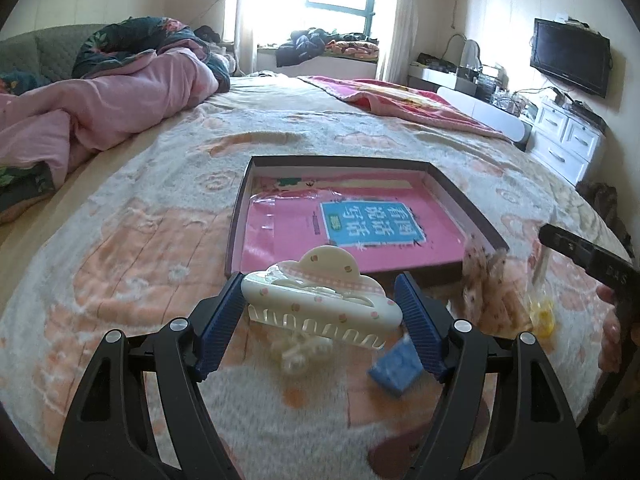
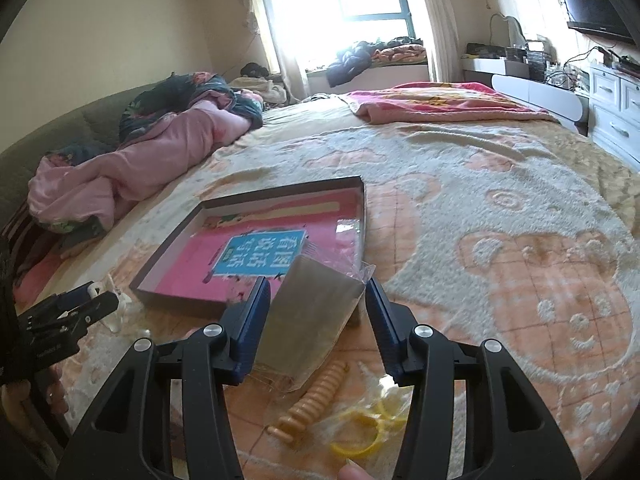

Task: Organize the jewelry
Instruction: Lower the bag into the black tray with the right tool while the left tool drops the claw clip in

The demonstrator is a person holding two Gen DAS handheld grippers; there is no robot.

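Observation:
My left gripper [image 1: 320, 312] is shut on a cream claw hair clip [image 1: 320, 304] with pink dots, held a little above the blanket, in front of a shallow dark box [image 1: 452, 196] lined with a pink book. My right gripper [image 2: 316, 316] is shut on a clear packet with a grey card [image 2: 308, 320], just right of the box's [image 2: 168, 248] near corner. Under it lie an orange spiral hair tie [image 2: 316, 400] and a yellow item in a clear bag [image 2: 368, 428]. A clear small clip [image 1: 296, 356] and a blue packet [image 1: 394, 372] lie under the left gripper.
Everything lies on a bed with a peach and white bear blanket [image 2: 500, 248]. A pink quilt [image 1: 100, 108] is heaped at the far left. A floral scrunchie [image 1: 480, 280] lies by the box corner. White drawers [image 1: 568, 140] and a TV [image 1: 568, 56] stand at right.

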